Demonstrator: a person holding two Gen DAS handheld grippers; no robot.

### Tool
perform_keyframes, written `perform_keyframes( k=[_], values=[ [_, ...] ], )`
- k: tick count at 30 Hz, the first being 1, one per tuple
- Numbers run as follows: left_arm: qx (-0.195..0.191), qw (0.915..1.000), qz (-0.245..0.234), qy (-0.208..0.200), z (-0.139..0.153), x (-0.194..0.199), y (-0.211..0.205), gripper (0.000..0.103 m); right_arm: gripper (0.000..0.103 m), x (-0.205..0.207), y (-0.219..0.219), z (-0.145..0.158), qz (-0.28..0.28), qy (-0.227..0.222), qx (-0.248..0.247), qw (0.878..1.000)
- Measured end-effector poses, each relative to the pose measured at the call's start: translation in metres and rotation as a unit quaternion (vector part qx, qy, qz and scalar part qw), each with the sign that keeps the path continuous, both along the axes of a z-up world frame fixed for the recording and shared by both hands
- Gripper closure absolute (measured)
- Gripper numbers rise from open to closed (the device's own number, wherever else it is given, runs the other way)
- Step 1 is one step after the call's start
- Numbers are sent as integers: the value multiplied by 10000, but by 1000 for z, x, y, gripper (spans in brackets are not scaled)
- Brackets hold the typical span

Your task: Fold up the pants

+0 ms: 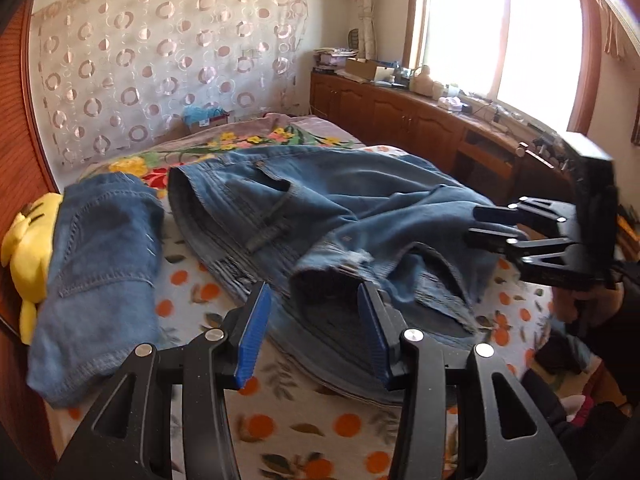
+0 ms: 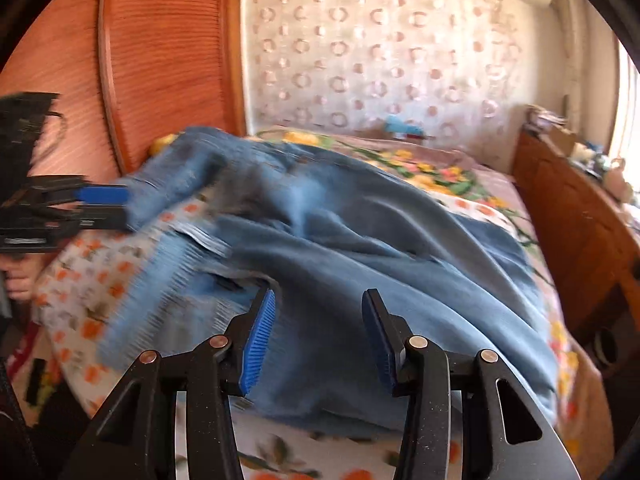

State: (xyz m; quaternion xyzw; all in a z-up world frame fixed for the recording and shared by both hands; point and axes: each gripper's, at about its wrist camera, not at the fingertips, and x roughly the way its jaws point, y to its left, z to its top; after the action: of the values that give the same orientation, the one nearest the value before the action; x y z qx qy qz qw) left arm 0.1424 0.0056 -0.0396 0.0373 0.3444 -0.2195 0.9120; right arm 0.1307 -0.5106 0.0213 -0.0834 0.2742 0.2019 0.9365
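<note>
On the bed (image 1: 304, 428), near its front edge, the rumpled jeans (image 1: 340, 208) lie spread just ahead of both tools. Left tool (image 1: 316, 332) and right tool (image 2: 318, 336) each stand half open, holding nothing. Better to flatten the jeans, then pinch waistband and hem evenly before folding.

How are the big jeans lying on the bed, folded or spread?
Not folded: the big jeans lie spread and rumpled across the bed. A smaller pair lies folded beside them.
</note>
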Motion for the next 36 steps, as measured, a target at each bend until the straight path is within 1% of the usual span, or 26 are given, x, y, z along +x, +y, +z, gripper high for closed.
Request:
perform_keyframes(
  k=[3, 7, 8, 10, 12, 15, 19, 23, 28, 32, 36],
  values=[
    [-129, 9999, -48, 26, -3, -13, -11, 57, 56, -2, -18, -10, -235, 119, -34, 9996],
    [-264, 9995, -100, 135, -9, -25, -25, 57, 56, -9, -29, -24, -447, 135, -27, 9989],
    [-294, 9994, -102, 177, -11, -28, -27, 57, 56, -11, -34, -23, -475, 124, -23, 9988],
    [-324, 9991, -118, 250, -16, -32, -32, 57, 56, -11, -20, -31, -495, 99, -59, 9987],
    [-358, 9987, -102, 357, -21, -35, -35, 57, 56, -5, 8, -48, -484, 61, -131, 9987],
    [-455, 9975, -61, 536, -34, -42, -38, 57, 56, -2, 22, -60, -430, 121, 31, 9990],
    [-562, 9956, -30, 746, -48, -49, -43, 57, 56, 3, 25, -76, -485, 150, 134, 9986],
    [-535, 9954, -58, 795, -54, -54, -49, 57, 56, 4, 20, -79, -553, 188, 295, 9979],
    [-696, 9929, -61, 964, -61, -57, -52, 59, 56, 6, 25, -86, -622, 158, 340, 9974],
    [-542, 9933, -70, 1018, -68, -60, -56, 59, 56, 5, 25, -88, -644, 139, 371, 9971],
    [-532, 9931, -24, 1047, -71, -63, -56, 59, 56, 7, 28, -88, -653, 151, 369, 9971]
  ],
)
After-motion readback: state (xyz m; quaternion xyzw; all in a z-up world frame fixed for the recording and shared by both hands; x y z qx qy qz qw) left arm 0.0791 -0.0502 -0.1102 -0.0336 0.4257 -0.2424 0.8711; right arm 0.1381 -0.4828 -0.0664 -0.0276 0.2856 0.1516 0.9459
